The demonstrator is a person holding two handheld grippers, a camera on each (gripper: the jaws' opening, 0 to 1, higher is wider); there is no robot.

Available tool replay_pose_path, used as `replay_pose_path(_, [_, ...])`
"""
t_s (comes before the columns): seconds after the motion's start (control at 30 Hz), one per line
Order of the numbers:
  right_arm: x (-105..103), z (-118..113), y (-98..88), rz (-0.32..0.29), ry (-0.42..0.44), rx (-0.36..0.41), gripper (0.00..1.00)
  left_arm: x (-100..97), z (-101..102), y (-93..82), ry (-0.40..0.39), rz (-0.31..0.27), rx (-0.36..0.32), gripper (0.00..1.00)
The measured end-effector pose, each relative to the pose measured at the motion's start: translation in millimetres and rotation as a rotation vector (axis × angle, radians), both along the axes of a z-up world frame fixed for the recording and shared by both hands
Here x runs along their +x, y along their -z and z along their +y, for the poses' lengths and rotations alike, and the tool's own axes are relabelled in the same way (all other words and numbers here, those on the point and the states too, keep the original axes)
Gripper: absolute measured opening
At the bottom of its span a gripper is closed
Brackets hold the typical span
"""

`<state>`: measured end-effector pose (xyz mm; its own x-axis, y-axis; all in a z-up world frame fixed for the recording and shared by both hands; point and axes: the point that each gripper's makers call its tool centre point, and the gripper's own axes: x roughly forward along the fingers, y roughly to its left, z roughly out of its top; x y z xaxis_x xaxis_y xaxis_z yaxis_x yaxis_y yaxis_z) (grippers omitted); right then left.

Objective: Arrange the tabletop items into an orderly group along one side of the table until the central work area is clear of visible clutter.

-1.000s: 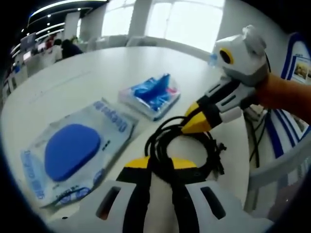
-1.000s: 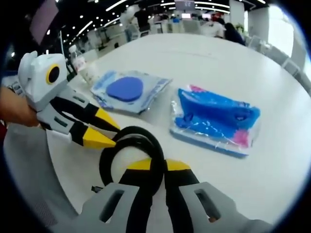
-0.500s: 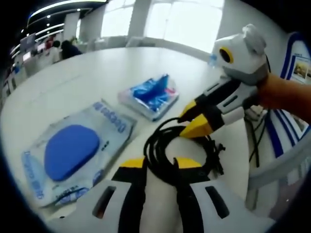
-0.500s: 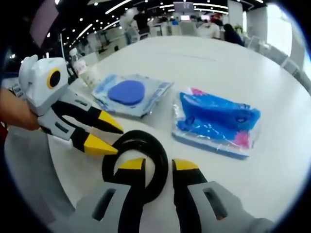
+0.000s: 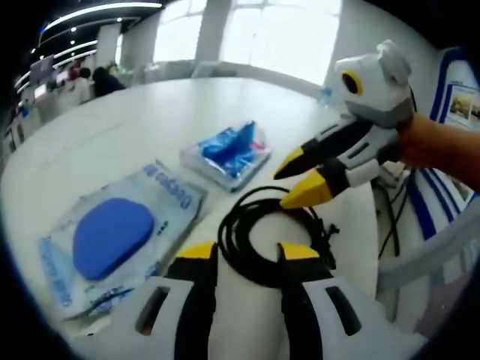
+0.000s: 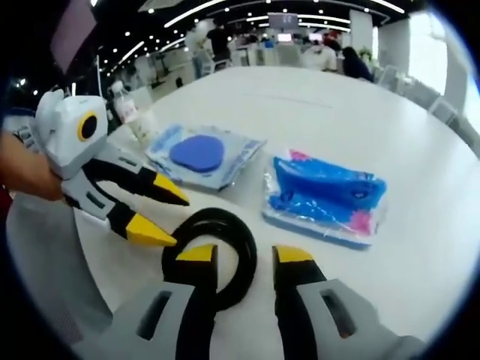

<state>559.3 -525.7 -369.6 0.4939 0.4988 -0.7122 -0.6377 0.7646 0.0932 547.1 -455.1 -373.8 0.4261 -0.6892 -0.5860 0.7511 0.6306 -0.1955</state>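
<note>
White round table [image 6: 352,112], bright hall

Left gripper [image 5: 241,253]: two black jaws with yellow tips on light grey bases with dark slots; seen at 9 o'clock in the right gripper view, white-grey housing with a yellow-ringed black disc.
Right gripper [image 6: 244,256]: same build and colours.
Sleeve [image 5: 442,150]: orange, at 3 o'clock behind the housing.
</note>
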Motion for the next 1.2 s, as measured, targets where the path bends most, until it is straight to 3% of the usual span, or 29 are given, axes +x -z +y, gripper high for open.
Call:
replay_pose_path(0.27, [0, 2, -9.6, -0.033, 0.034, 0.018, 0.43, -3.9, 8, -4.4, -0.015, 0.014, -0.021, 0.46])
replay_pose_path(0.53, [-3, 6, -18.4, -0.052, 0.048, 0.033, 0.52, -6.6, 9, -13.2, -0.005, -0.012, -0.048, 0.57])
replay_pose_path(0.73, [-4, 9, -20.3, -0.067, 0.075, 0.043, 0.76, -11.5, 8, -17.5, 0.007, -0.024, -0.069, 0.72])
replay_pose_path(0.87, [-2, 9, -24.8, -0.094, 0.121, 0.074, 1.00, -12.7, 9, -19.4, 0.007, -0.033, -0.083, 0.86])
replay_pose_path(1.2, [-12, 6, -32.0, -0.112, 0.127, 0.068, 0.99, -22.4, 13, -25.4, 0.031, -0.037, -0.118, 0.99])
